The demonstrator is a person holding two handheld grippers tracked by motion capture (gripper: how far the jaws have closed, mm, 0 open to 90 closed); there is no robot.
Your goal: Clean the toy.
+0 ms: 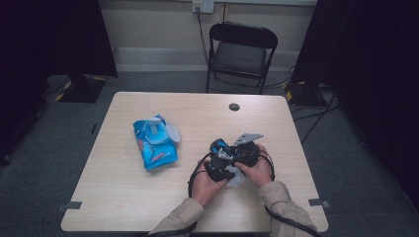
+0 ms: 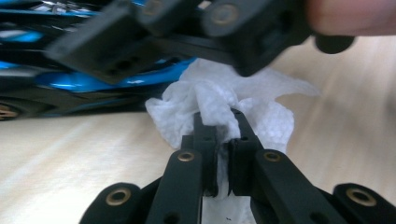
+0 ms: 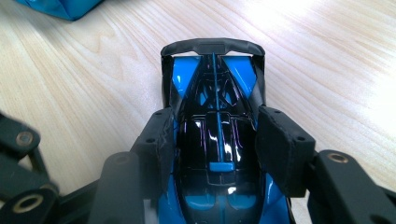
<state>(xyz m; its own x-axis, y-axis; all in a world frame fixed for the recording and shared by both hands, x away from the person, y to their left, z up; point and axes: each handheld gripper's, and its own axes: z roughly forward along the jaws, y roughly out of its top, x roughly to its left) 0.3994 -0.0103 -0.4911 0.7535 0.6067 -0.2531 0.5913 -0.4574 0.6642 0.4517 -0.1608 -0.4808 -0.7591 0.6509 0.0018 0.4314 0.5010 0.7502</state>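
Note:
A blue and black toy car (image 3: 217,135) sits between the jaws of my right gripper (image 3: 217,140), whose pads press on its two sides; its rear wing points away from the camera. My left gripper (image 2: 219,119) is shut on a crumpled white wipe (image 2: 210,93), held just under the car (image 2: 93,81). In the high view both hands hold the two grippers close together above the table's right front part, the right gripper (image 1: 242,153) with the car (image 1: 218,146) and the left gripper (image 1: 220,170) with the wipe (image 1: 237,178).
A blue pack of wet wipes (image 1: 155,143) with its lid open lies left of the hands on the wooden table (image 1: 148,197). A cable hole (image 1: 234,106) sits near the far edge. A black folding chair (image 1: 239,54) stands behind the table.

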